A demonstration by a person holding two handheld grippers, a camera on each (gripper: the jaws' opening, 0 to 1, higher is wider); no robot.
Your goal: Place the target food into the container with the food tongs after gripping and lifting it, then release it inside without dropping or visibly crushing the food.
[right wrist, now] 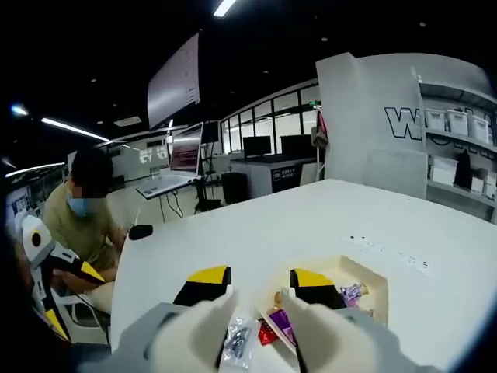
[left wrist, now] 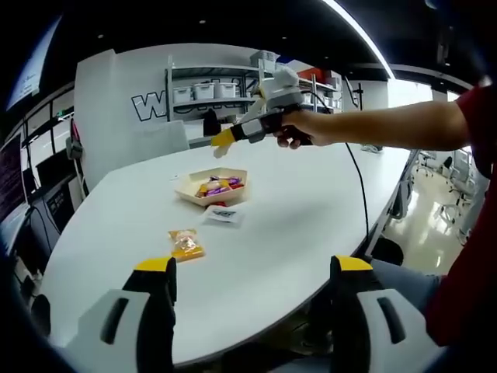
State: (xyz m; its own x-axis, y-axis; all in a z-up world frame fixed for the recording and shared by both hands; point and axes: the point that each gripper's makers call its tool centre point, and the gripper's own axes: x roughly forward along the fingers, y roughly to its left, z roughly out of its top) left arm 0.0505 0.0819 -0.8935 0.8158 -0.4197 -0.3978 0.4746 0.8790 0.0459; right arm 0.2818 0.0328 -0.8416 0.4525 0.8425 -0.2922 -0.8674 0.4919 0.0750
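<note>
Item: orange snack packet (left wrist: 186, 245), flat on the table (left wrist: 311, 217), well short of the tray (left wrist: 191, 191); I judge it light, crinkly, slippery (grip an edge seam). My left gripper (left wrist: 252, 299) gapes empty; my right gripper (right wrist: 257, 311) hovers spread above the tray, holding nothing.

The right gripper (right wrist: 260, 299) stands in front of the container (right wrist: 378, 289) in its own view, so the tray's near side and much of the wrapped food (right wrist: 276, 321) inside are hidden, and the clear packet (right wrist: 235, 343) between the jaws runs off the bottom edge. From the left gripper view the wrappers in the tray are too small to tell apart, the print on the white packet (left wrist: 222, 215) cannot be read, and the lettering on the far wall (left wrist: 149, 105) is cut by the shelving (left wrist: 208, 92). The person's sleeve (left wrist: 480, 116) is cut off at the right edge.
</note>
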